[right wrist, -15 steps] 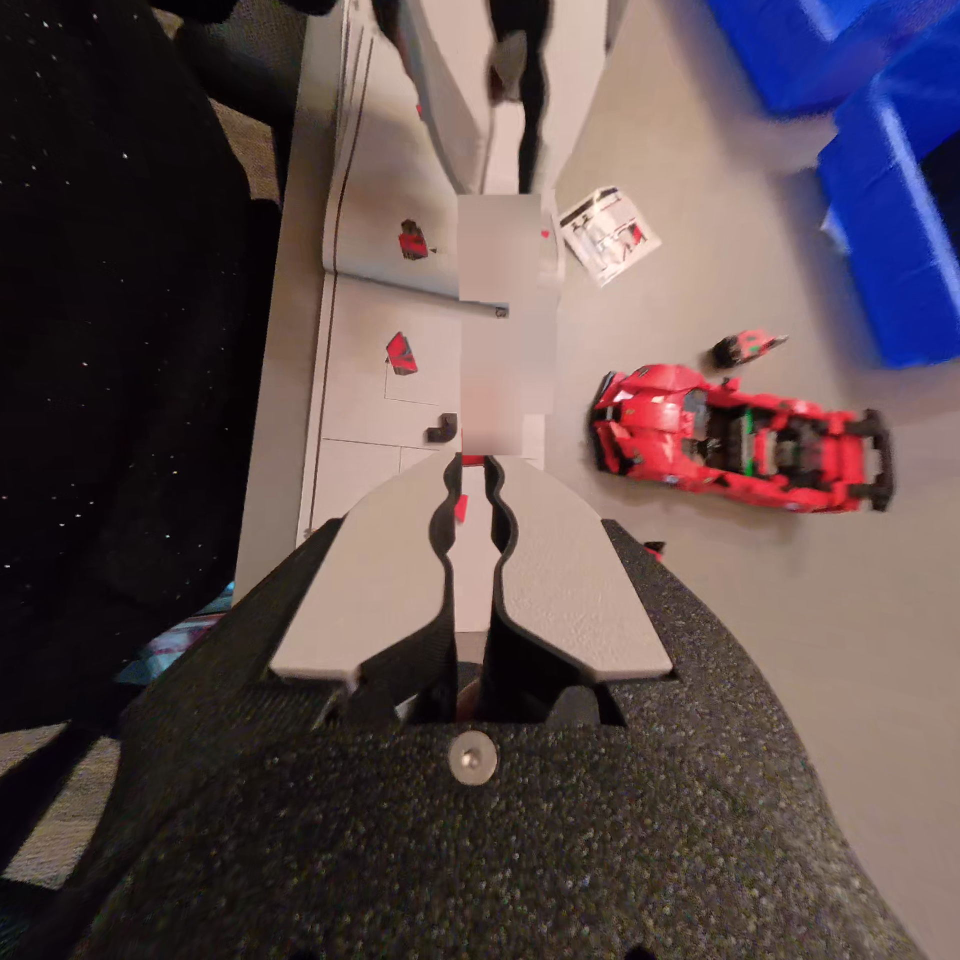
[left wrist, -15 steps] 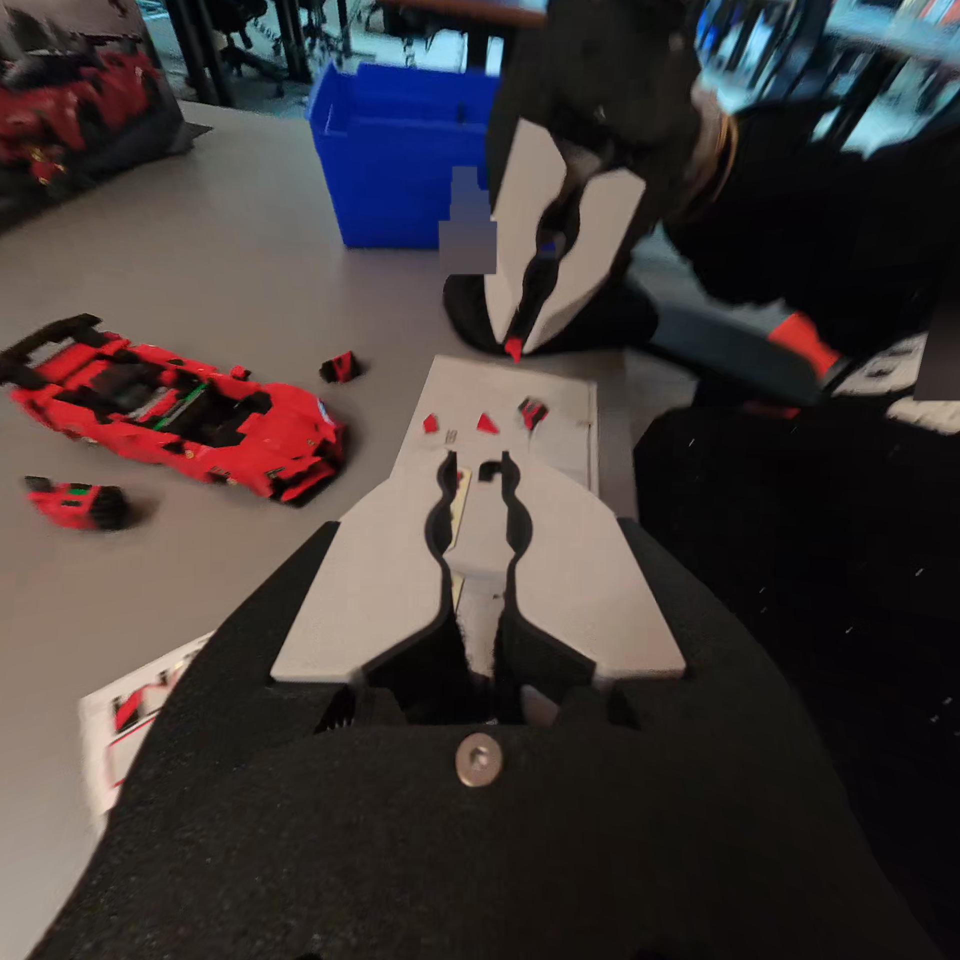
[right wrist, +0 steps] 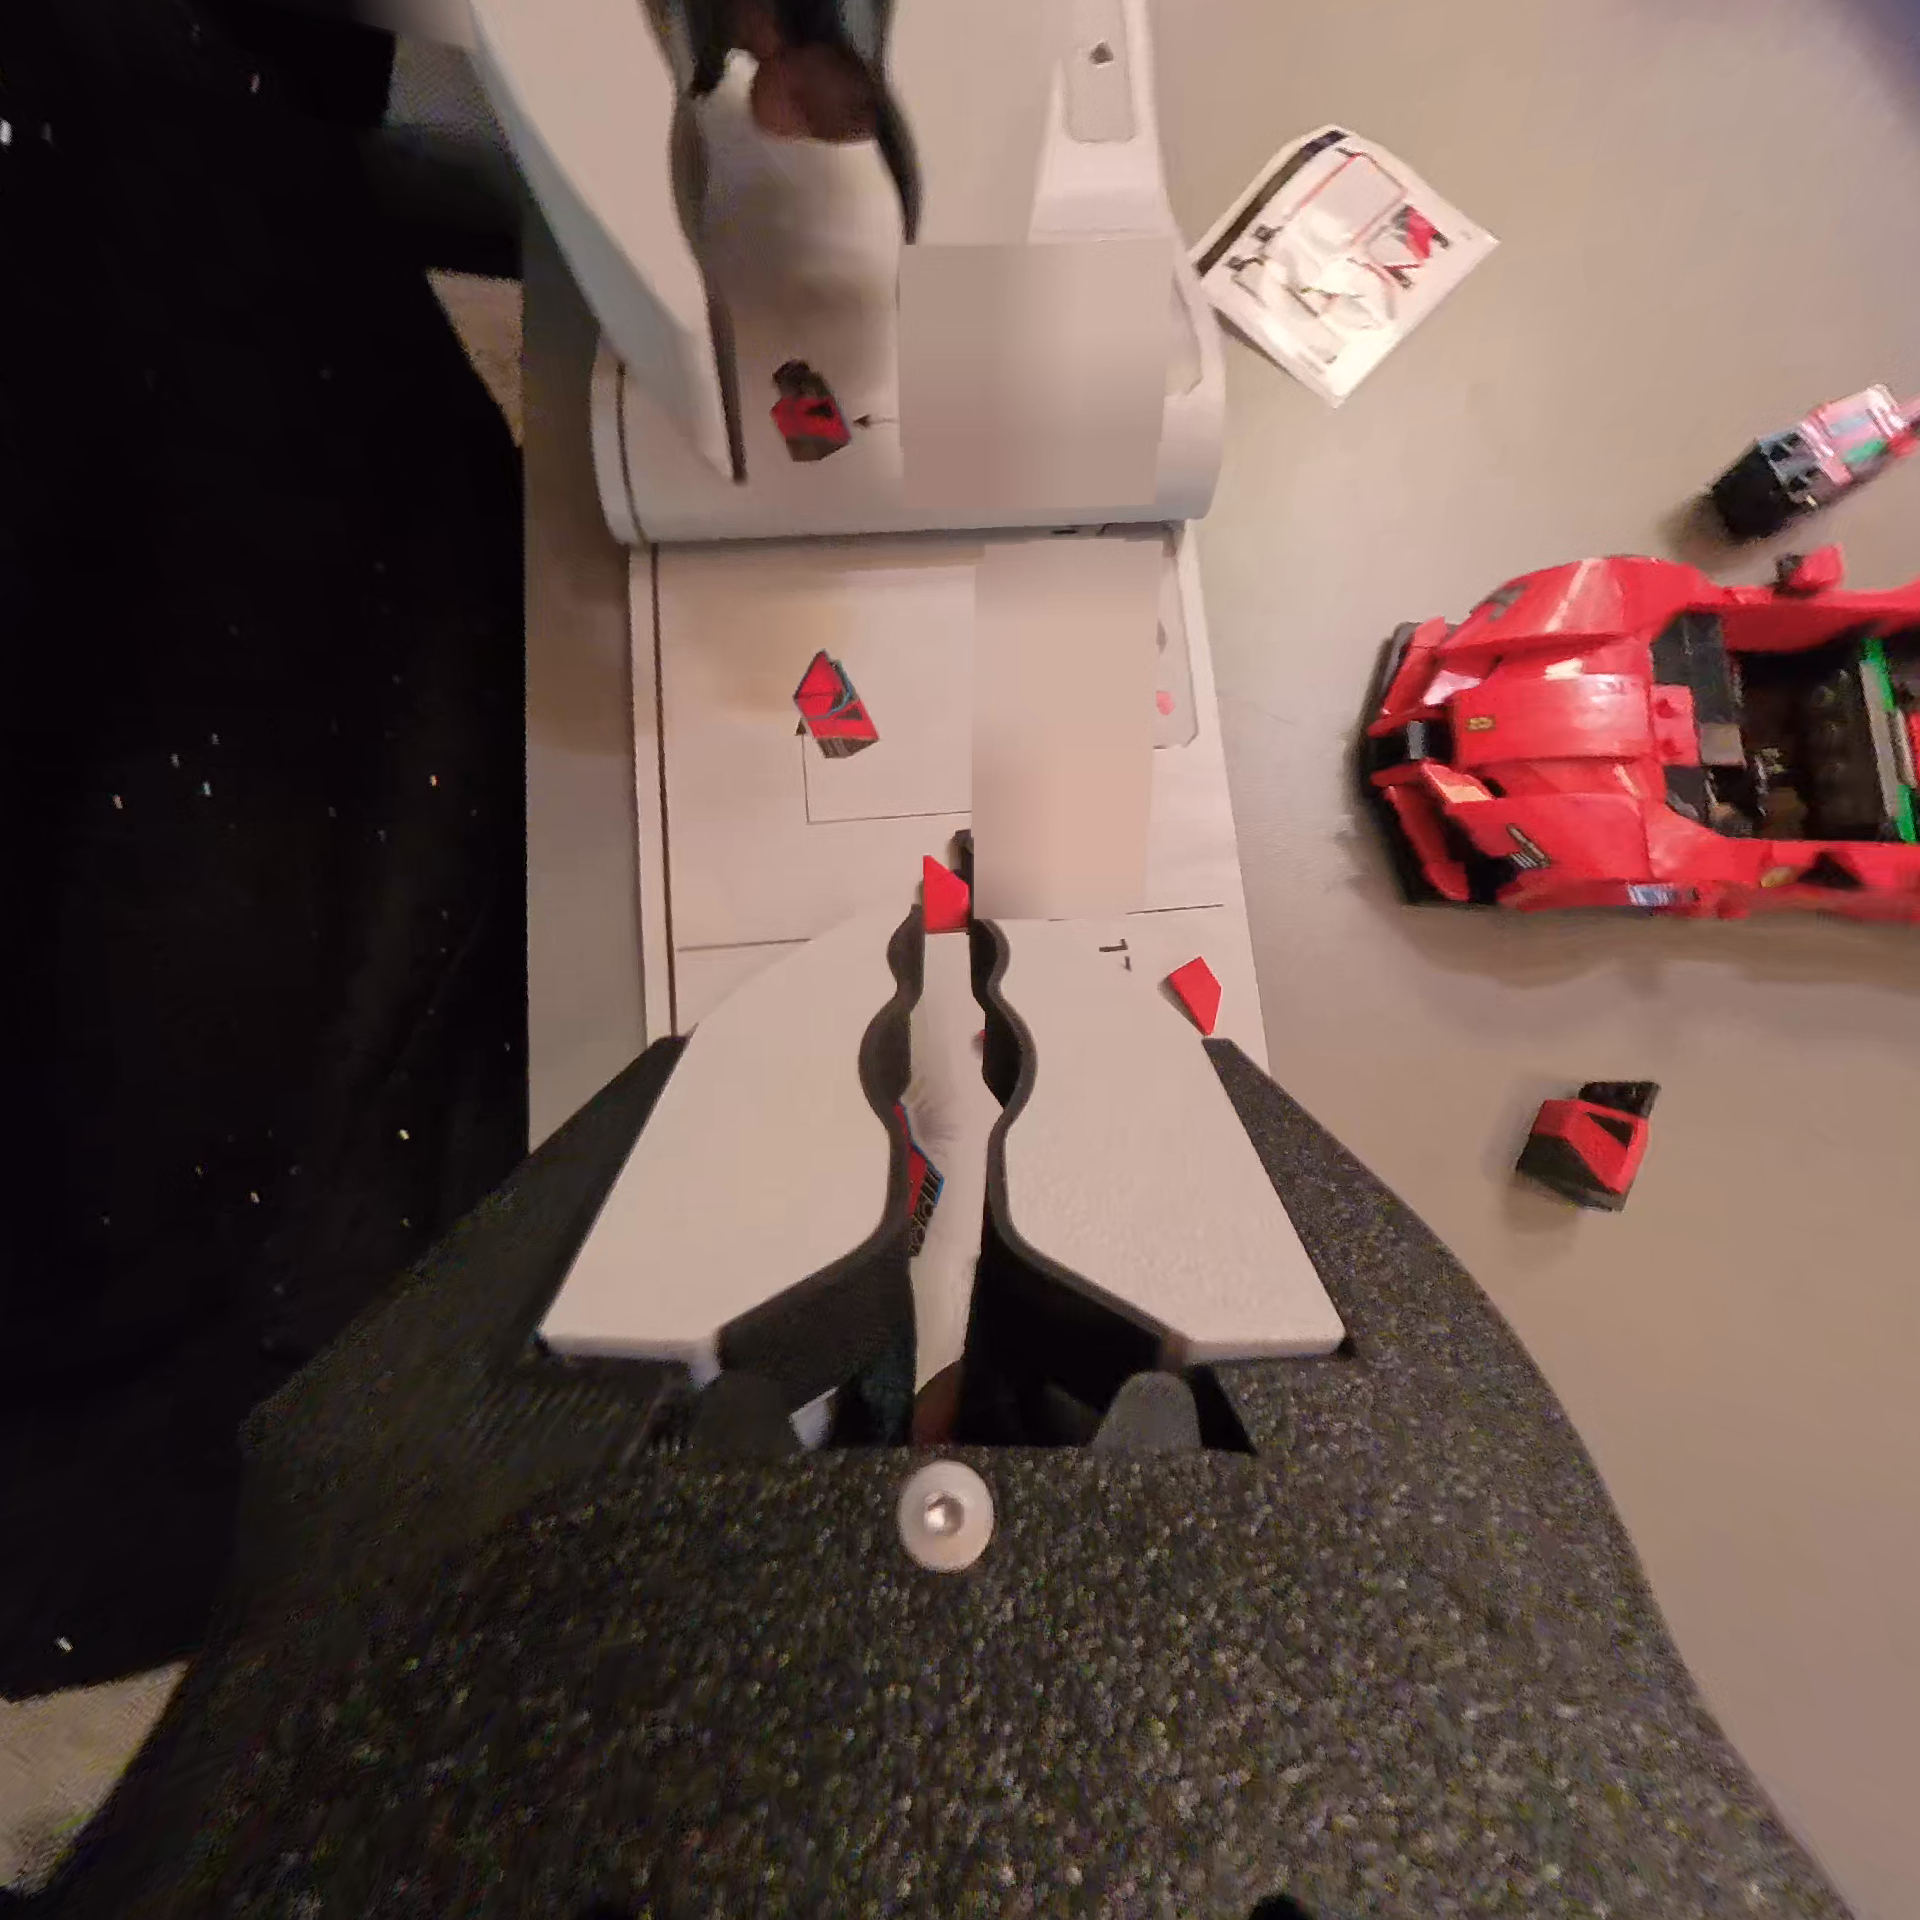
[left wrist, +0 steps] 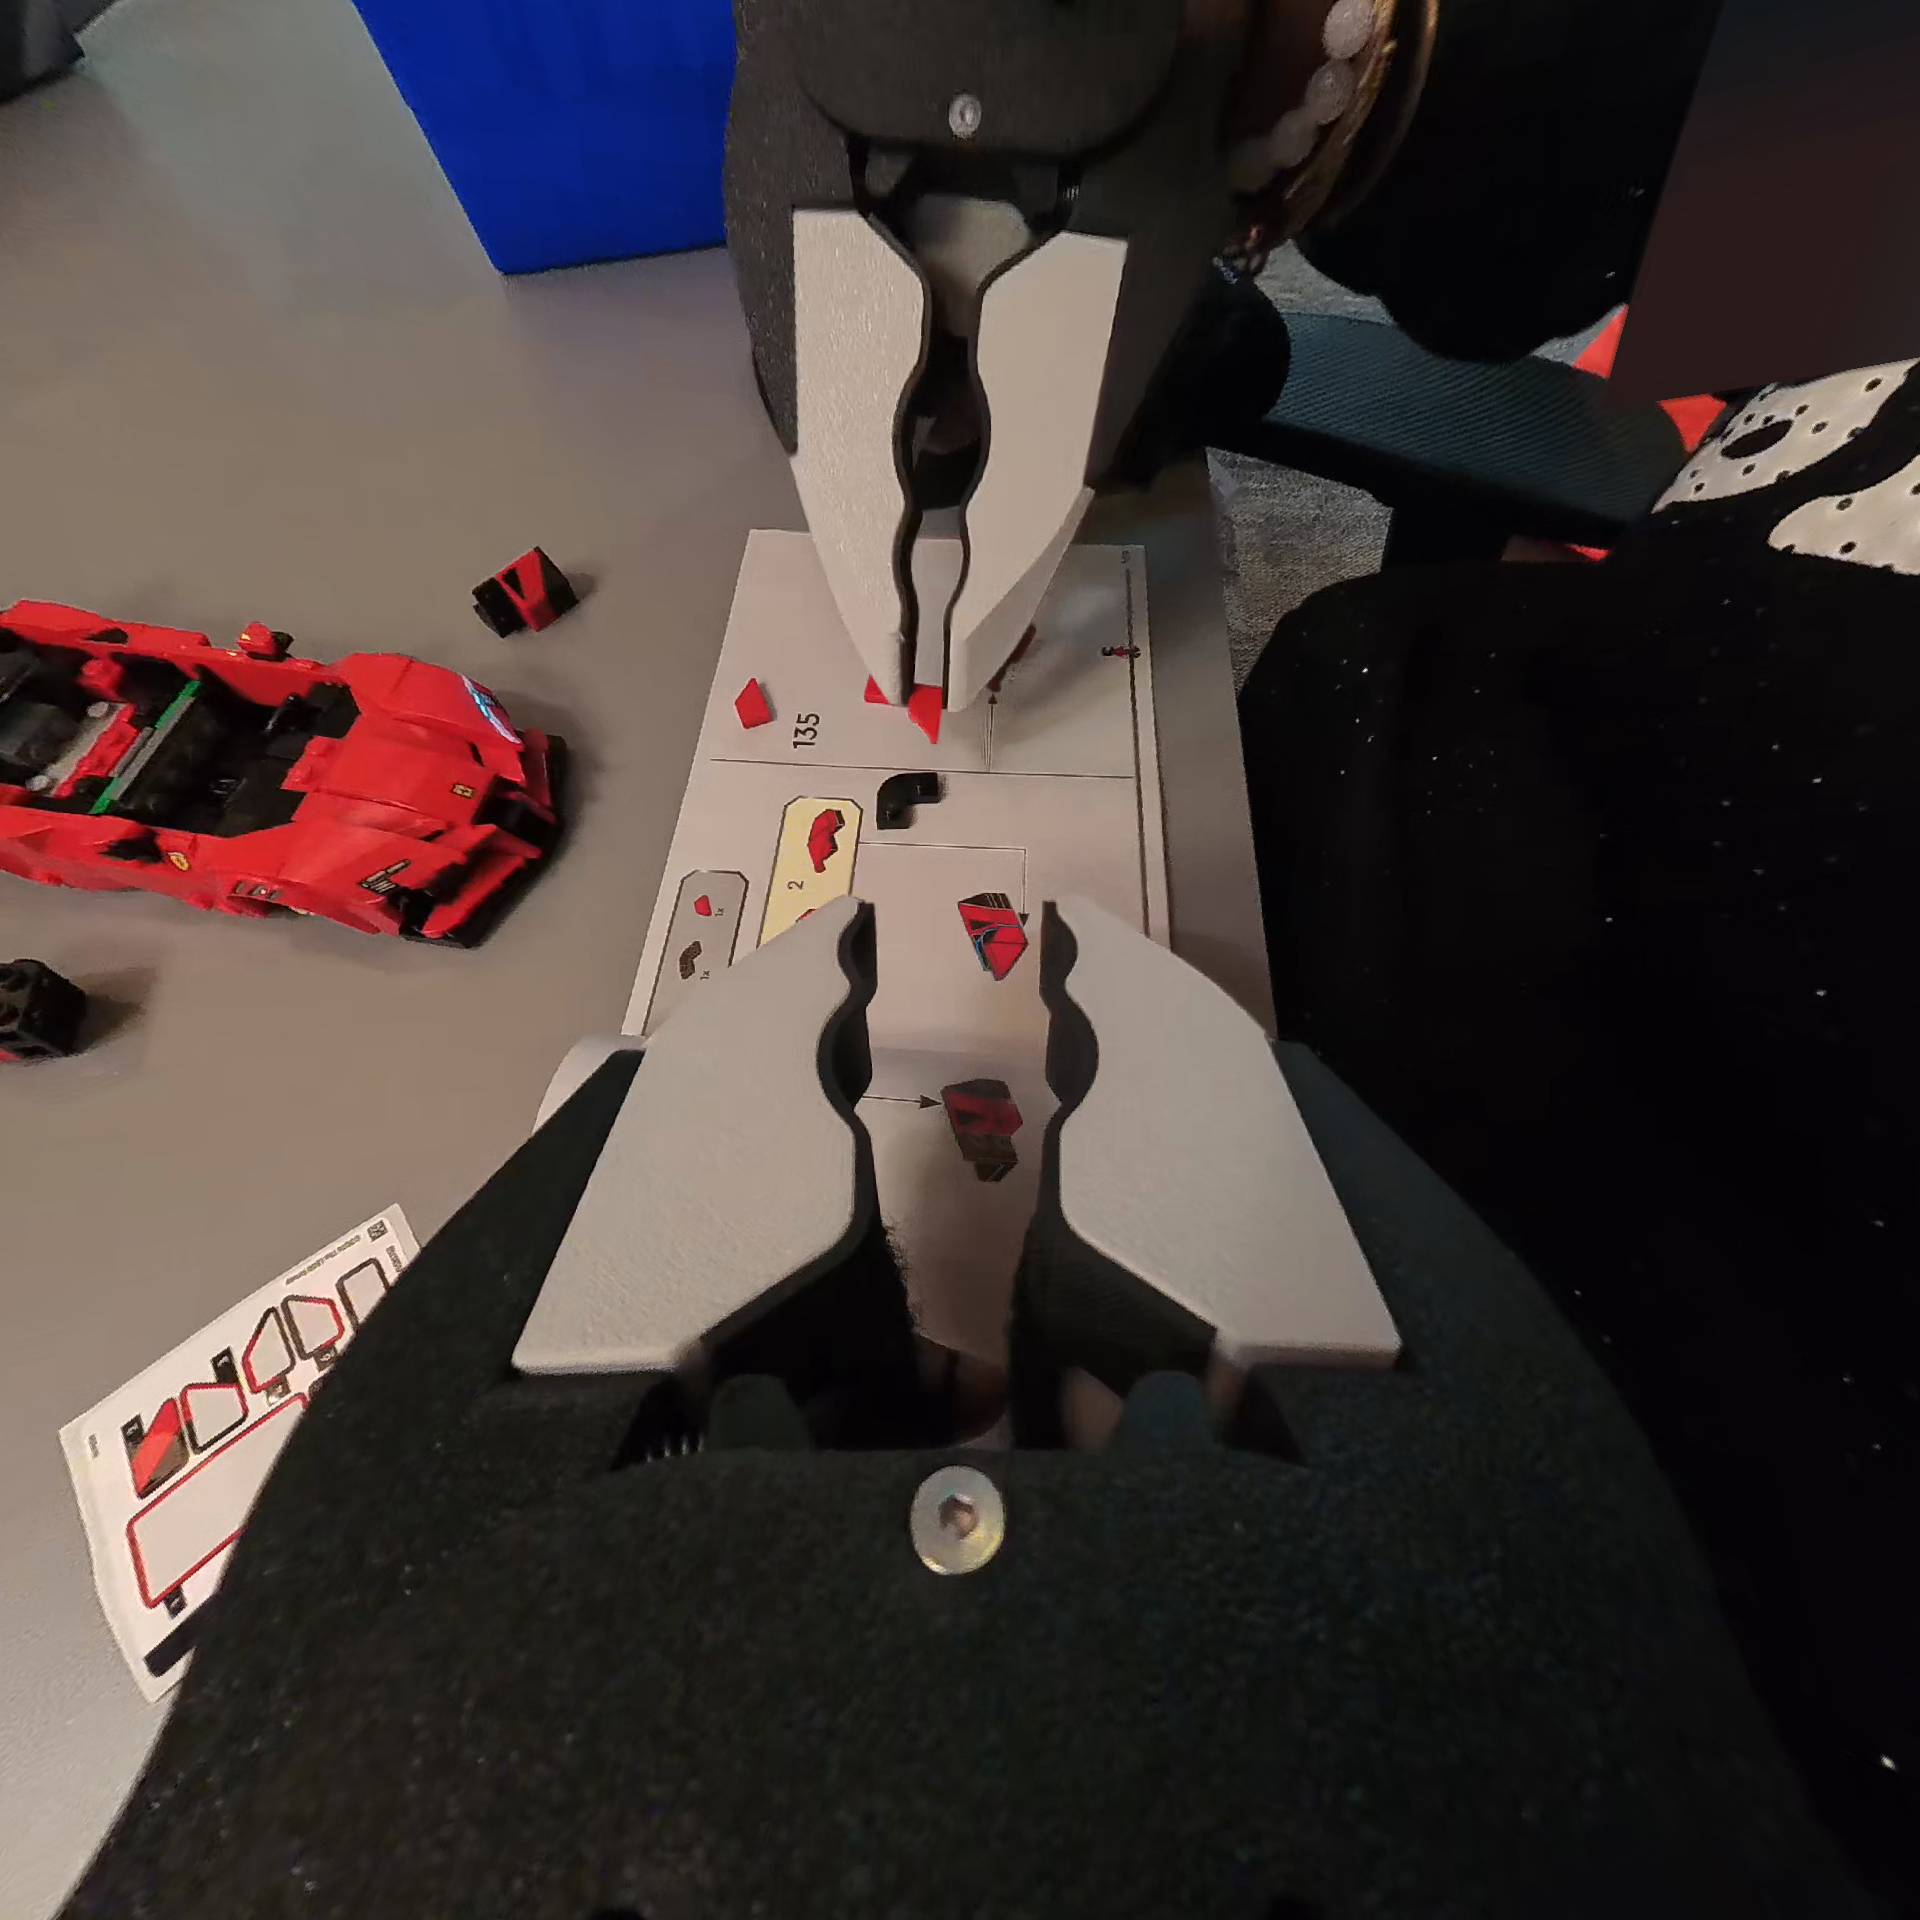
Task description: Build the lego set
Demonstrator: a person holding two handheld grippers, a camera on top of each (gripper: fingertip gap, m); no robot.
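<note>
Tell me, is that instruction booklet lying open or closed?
Open. The instruction booklet lies spread flat on the table, its printed build steps facing up, with loose red pieces resting on the page.

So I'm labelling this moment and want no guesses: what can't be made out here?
- Red car: rear cut off by the left wrist view's left edge and the right wrist view's right edge.
- Instruction booklet: mosaic patches cover part of it in the right wrist view.
- Red wedge piece in the right tongs: mostly hidden by their tips.
- Blue bin: top cut off, contents unseen.
</note>
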